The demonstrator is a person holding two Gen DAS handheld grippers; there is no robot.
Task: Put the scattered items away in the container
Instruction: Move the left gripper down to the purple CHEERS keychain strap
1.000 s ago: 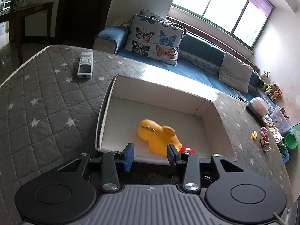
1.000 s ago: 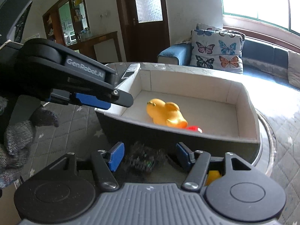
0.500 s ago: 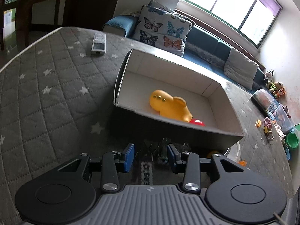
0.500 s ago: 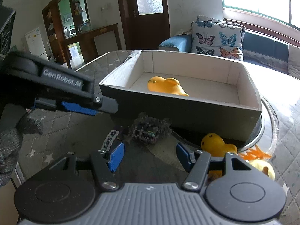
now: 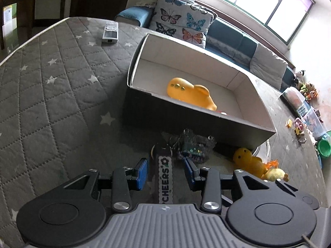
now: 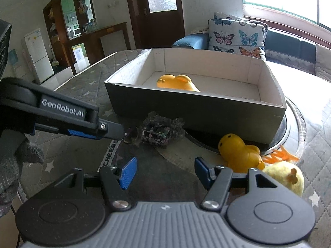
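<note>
Grey star-quilted table (image 5: 51, 78) carries the box (image 5: 186, 115). Left gripper (image 5: 166, 170) tilts downward, jaws open astride the strap (image 5: 165, 177); right gripper (image 6: 163, 172) gapes empty, duck (image 6: 238, 153) at two o'clock.

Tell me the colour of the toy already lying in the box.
Yellow-orange. The toy in the box shows best in the left wrist view.

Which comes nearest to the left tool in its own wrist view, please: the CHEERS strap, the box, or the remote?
1. CHEERS strap: between the open left tool pads.
2. Box: straight ahead, past the strap.
3. Remote: far left, on the quilt.
</note>
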